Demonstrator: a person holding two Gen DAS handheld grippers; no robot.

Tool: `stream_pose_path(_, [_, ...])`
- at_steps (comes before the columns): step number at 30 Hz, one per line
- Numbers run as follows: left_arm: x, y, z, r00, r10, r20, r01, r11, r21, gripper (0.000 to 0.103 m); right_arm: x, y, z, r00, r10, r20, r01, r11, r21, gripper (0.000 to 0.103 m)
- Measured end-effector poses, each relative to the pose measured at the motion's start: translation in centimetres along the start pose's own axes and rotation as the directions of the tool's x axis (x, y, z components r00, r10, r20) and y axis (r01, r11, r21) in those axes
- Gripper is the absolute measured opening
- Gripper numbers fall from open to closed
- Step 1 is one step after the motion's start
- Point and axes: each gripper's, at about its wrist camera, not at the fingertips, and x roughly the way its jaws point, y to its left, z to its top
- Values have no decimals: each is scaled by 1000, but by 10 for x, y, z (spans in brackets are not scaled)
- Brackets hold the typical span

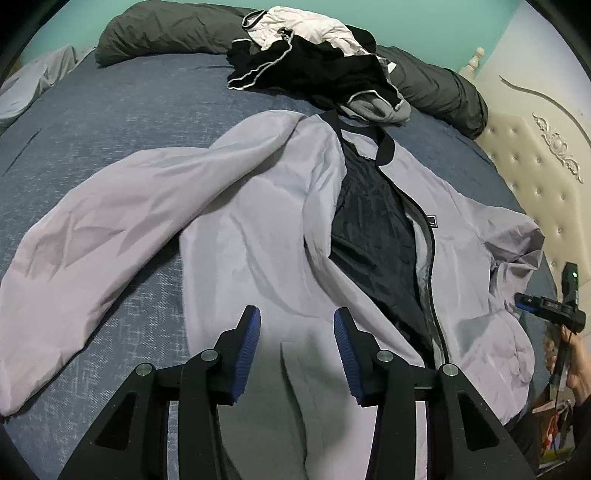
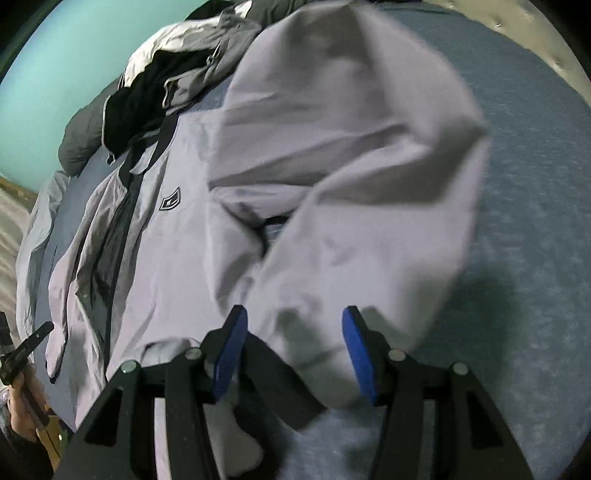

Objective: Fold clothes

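we are hovering our left claw [image 1: 297, 347], jaws apart, over the lilac jacket [image 1: 258, 229] on the bed [image 1: 110, 110]; our right claw [image 2: 295, 350] is gaping around its sleeve [image 2: 369, 229]

Blue-grey bedsheet [image 1: 110, 122], dark grey duvet [image 1: 162, 35] against teal wall [image 1: 44, 33], cream tufted headboard [image 1: 532, 162]

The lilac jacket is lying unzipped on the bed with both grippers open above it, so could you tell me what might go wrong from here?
1. The jacket lies open with its dark lining exposed; folding now could trap the front panels unevenly.
2. Its right sleeve is bunched, so creases may get folded in.
3. The clothes pile touches the collar and could snag.
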Motion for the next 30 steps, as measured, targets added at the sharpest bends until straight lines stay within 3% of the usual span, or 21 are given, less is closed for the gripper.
stream_pose_path(8, [6,-2,1,1000,4,-6,-3,1000,20,45,50,12,15,992,-93,-86,96,995,28,53])
stream_pose_path(9, [5,-1,1,1000,5,-6,-5,1000,20,45,50,15,15,991,-102,-82,103,995,9,49])
stream_pose_path(11, [4,0,2,1000,7,-5,-7,1000,19,45,50,18,16,991,-108,-73,107,994,-25,22])
stream_pose_path(14, [2,1,3,1000,9,-1,-9,1000,21,45,40,19,17,995,-93,-46,90,995,-49,7])
stream_pose_path(21, [-6,3,7,1000,24,5,-24,999,27,45,-10,0,31,997,-51,51,54,996,-70,2])
stream_pose_path(26, [-14,5,8,999,40,7,-40,999,29,45,-66,-32,46,986,-67,156,75,996,-47,0])
stream_pose_path(28, [-15,5,8,999,42,7,-42,999,28,45,-76,-45,47,985,-64,163,68,997,-19,0])
stream_pose_path(30, [-15,5,8,999,43,6,-43,999,21,45,-69,-42,42,995,-9,104,11,1000,-20,0])
